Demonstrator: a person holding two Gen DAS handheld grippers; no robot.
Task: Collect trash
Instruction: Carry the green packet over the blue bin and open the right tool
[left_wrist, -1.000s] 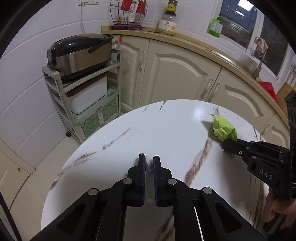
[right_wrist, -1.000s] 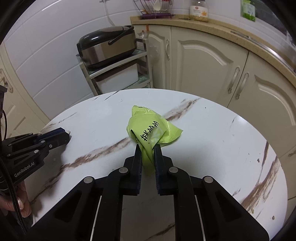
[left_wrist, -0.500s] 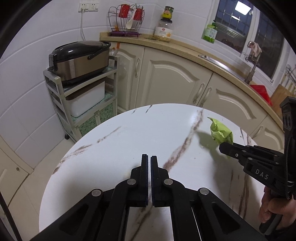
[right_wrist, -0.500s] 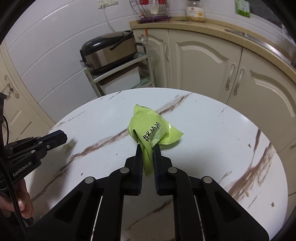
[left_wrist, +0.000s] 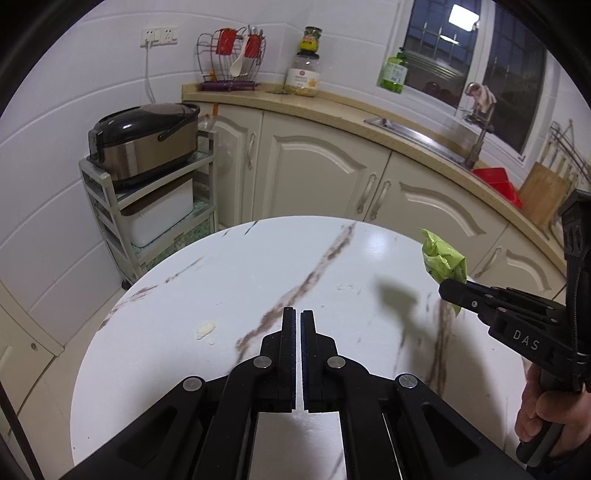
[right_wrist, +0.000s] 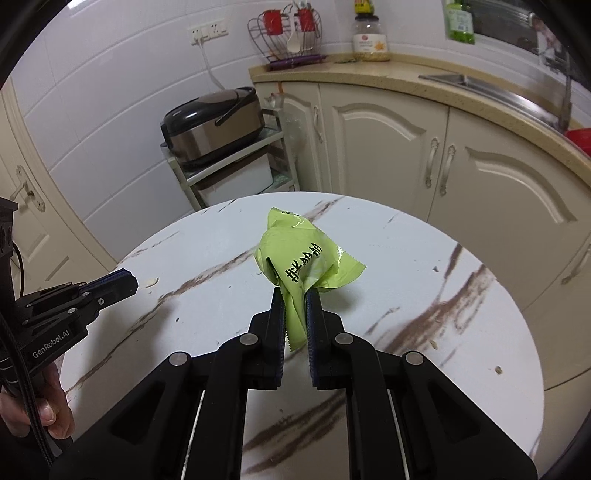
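Right hand-held gripper (right_wrist: 295, 295), wrist view: both pads clenched on the lower tail of a crumpled green wrapper (right_wrist: 303, 254), which stands clear above the round marble-patterned desk (right_wrist: 424, 266) and bears black printed characters. In the left wrist view the same wrapper (left_wrist: 443, 258) appears at the right, raised over its shadow on the desk (left_wrist: 240, 266). Left hand-held gripper (left_wrist: 297, 317): pads drawn together with only a thin slit and nothing between them, held above the desk's near half. A small pale scrap (left_wrist: 205, 328) lies on the desk, left of the left hand-held gripper. A rice cooker (left_wrist: 144, 136) sits on a shelf cart at far left.
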